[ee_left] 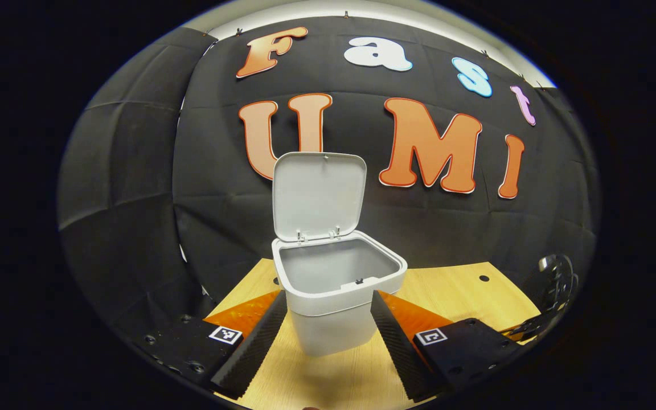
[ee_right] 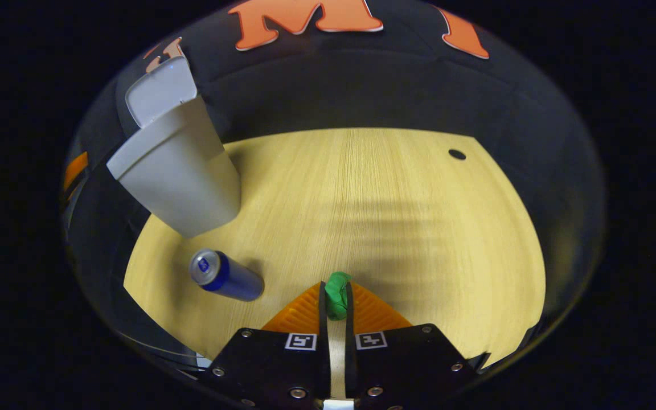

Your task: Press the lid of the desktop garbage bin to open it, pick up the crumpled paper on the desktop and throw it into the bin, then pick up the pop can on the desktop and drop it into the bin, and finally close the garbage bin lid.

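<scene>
Step 2: right tongs (ee_right: 336, 302) clamped on crumpled paper (ee_right: 337, 299); left tongs (ee_left: 328, 319) apart w/ bin (ee_left: 333, 307) between. Next: carry paper over open lid (ee_left: 318, 193), release.

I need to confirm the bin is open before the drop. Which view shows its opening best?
The left gripper view: the bin faces the camera with its lid upright and the cavity visible. The right gripper view shows the bin from the side, at the edge, without the cavity.
</scene>
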`<state>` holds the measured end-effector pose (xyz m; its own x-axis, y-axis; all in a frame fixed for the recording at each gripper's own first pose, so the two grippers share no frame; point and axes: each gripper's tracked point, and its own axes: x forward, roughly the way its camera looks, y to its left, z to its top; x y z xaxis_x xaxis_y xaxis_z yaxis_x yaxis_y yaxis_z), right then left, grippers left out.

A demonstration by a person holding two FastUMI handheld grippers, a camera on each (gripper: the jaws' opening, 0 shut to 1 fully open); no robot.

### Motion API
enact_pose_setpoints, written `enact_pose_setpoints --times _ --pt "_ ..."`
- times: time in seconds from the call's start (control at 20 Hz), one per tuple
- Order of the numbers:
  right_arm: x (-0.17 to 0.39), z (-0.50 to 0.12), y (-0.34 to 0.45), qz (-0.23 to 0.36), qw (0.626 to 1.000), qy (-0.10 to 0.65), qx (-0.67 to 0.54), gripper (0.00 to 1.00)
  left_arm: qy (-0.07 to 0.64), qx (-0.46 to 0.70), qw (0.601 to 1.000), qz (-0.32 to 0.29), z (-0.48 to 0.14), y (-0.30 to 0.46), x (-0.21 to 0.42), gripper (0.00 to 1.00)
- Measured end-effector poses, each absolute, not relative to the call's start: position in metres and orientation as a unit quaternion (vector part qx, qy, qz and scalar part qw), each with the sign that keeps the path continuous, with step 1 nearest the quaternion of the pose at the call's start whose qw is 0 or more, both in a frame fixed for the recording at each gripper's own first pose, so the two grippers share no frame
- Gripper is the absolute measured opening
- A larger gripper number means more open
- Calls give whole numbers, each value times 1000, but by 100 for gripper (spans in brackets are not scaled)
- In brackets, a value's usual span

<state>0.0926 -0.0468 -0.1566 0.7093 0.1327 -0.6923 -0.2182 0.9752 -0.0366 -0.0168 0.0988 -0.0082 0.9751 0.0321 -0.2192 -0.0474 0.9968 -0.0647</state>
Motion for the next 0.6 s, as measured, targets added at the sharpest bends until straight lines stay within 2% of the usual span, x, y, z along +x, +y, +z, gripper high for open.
enact_pose_setpoints --times 0.1,0.15,0.6 --pt "122 -74 -52 105 935 333 -61 10 110 -34 993 14 -8 95 -18 94" --pt "146 -52 -44 110 941 314 -64 10 110 -33 993 13 -7 94 -19 95" --pt "167 79 37 187 960 192 -81 10 115 -35 993 11 -9 104 -29 95"
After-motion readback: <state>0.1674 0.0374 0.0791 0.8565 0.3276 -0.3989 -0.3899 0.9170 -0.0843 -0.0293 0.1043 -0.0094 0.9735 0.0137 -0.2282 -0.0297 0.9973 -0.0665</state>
